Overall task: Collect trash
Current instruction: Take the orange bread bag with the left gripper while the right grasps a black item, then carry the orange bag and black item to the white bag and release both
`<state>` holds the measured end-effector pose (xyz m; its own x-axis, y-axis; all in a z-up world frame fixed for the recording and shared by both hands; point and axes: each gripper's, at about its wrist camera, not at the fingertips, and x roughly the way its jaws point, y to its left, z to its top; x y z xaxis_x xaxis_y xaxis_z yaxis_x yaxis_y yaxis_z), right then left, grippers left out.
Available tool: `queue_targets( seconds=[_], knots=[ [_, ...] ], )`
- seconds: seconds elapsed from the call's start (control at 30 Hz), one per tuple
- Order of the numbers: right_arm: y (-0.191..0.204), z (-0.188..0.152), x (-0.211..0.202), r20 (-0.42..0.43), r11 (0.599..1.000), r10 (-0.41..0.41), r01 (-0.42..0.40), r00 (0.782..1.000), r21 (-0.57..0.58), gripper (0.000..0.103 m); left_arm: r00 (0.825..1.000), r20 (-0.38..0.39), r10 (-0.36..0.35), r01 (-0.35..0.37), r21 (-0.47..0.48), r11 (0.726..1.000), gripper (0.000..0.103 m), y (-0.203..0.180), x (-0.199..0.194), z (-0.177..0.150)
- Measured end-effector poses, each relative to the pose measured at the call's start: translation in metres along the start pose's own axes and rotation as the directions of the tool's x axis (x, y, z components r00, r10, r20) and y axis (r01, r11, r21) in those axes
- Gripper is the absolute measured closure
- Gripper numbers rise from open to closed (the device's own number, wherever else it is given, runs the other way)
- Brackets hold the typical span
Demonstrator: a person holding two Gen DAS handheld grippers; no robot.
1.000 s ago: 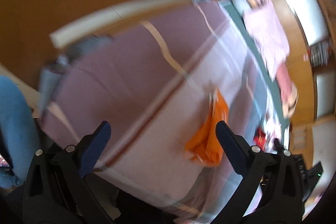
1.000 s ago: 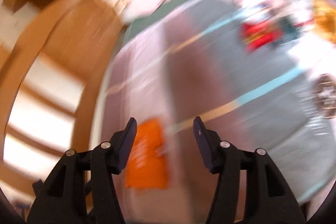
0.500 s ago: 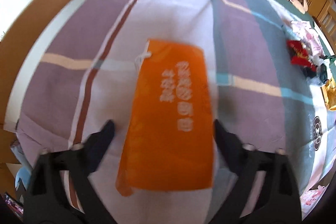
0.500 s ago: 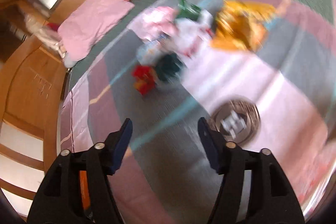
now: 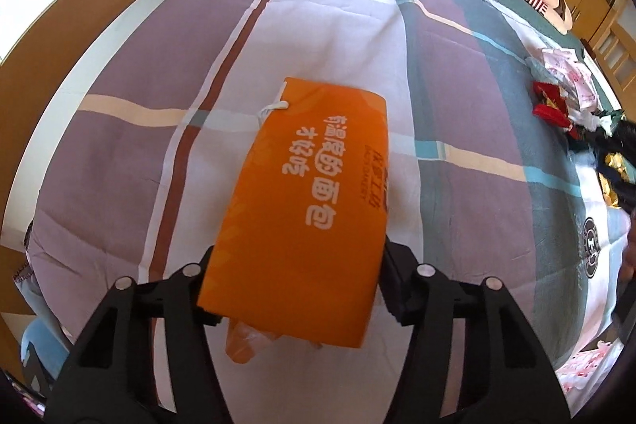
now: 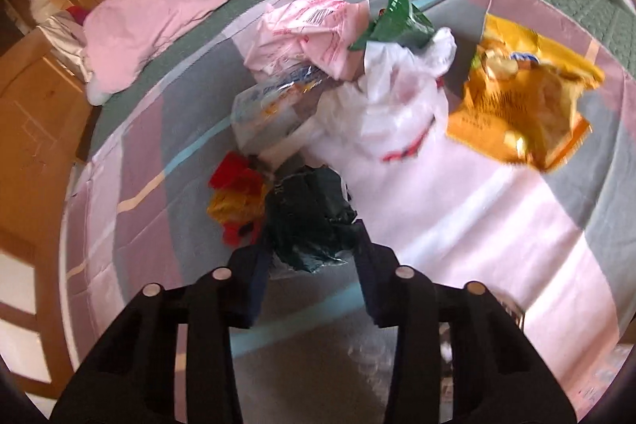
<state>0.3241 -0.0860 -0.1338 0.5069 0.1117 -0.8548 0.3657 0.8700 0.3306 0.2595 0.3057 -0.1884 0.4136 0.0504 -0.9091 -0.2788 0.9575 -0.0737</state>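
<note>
The orange bag (image 5: 306, 209) with white printed characters lies flat on the checked bedspread (image 5: 131, 153), filling the middle of the left wrist view, its white string tag at about 11 o'clock from its centre. The near end of the bag sits between the fingers of the left gripper (image 5: 296, 285), at 6 o'clock in that view. The jaws have just been closing, and both pads now meet the bag's side edges, so this gripper is clamped on the bag.

In the right wrist view the trash heap covers the centre. A crumpled dark green bag (image 6: 310, 217) sits just ahead of the right gripper (image 6: 310, 265), its lower edge reaching down between the fingertips. These jaws have just been closing too, yet whether the pads press on the bag cannot be told. A red and yellow wrapper (image 6: 238, 197) touches the dark bag at its 9 o'clock. White plastic bags (image 6: 381, 122) pile at 12 o'clock, a green wrapper (image 6: 397, 14) above them, and pink printed bags (image 6: 306, 30) at 11 o'clock. A yellow snack bag (image 6: 520, 98) lies at 2 o'clock. A pink pillow (image 6: 155, 14) rests at 10 o'clock.
</note>
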Motion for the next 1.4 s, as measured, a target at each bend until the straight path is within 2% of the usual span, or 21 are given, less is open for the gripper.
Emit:
queue_targets(
  seconds=[0.13, 0.23, 0.3, 0.43, 0.53, 0.6, 0.67, 0.8, 0.93, 1.13, 1.3, 1.4],
  knots=[
    [-0.003, -0.034, -0.050, 0.046, 0.994, 0.084, -0.087, 0.995, 0.062, 0.064, 0.996, -0.002, -0.091, 0.091, -0.083, 0.992, 0.051, 0.013, -0.011, -0.004],
    [0.010, -0.069, -0.080, 0.054, 0.986, 0.155, -0.158, 0.986, 0.053, 0.064, 0.994, 0.030, -0.103, 0.105, -0.112, 0.988, 0.052, 0.022, -0.027, -0.007],
    [0.031, -0.098, -0.094, 0.039, 0.978, 0.210, -0.210, 0.977, 0.013, 0.064, 0.992, 0.067, -0.104, 0.111, -0.123, 0.986, 0.052, 0.027, -0.043, -0.010],
    [0.080, -0.136, -0.099, 0.021, 0.963, 0.257, -0.254, 0.966, -0.091, 0.064, 0.982, 0.154, -0.109, 0.129, -0.127, 0.984, 0.052, 0.037, -0.085, -0.017],
    [0.107, -0.159, -0.087, -0.022, 0.953, 0.220, -0.220, 0.975, -0.207, 0.064, 0.969, 0.220, -0.110, 0.140, -0.126, 0.982, 0.052, 0.045, -0.113, -0.018],
    [0.111, -0.164, -0.074, -0.076, 0.954, 0.215, -0.226, 0.974, -0.199, 0.063, 0.964, 0.245, -0.103, 0.138, -0.131, 0.982, 0.052, 0.048, -0.123, -0.015],
    [0.110, -0.166, -0.069, -0.096, 0.955, 0.212, -0.227, 0.973, -0.189, 0.064, 0.963, 0.248, -0.108, 0.145, -0.135, 0.980, 0.052, 0.048, -0.127, -0.015],
    [0.106, -0.163, -0.072, -0.064, 0.956, 0.201, -0.210, 0.977, -0.204, 0.064, 0.967, 0.218, -0.131, 0.160, -0.121, 0.980, 0.052, 0.045, -0.119, -0.014],
    [0.097, -0.156, -0.073, -0.046, 0.962, 0.191, -0.196, 0.981, -0.191, 0.063, 0.966, 0.223, -0.131, 0.159, -0.113, 0.981, 0.052, 0.044, -0.120, -0.015],
    [0.088, -0.151, -0.074, -0.048, 0.962, 0.222, -0.227, 0.974, -0.152, 0.063, 0.965, 0.221, -0.141, 0.167, -0.102, 0.981, 0.052, 0.040, -0.115, -0.014],
    [0.062, -0.134, -0.108, 0.051, 0.948, 0.310, -0.305, 0.949, -0.090, 0.063, 0.952, 0.228, -0.204, 0.223, -0.060, 0.973, 0.052, 0.031, -0.116, -0.015],
    [0.034, -0.116, -0.141, 0.100, 0.949, 0.311, -0.304, 0.945, -0.079, 0.063, 0.932, 0.209, -0.295, 0.307, -0.023, 0.952, 0.052, 0.019, -0.116, -0.017]
  ],
)
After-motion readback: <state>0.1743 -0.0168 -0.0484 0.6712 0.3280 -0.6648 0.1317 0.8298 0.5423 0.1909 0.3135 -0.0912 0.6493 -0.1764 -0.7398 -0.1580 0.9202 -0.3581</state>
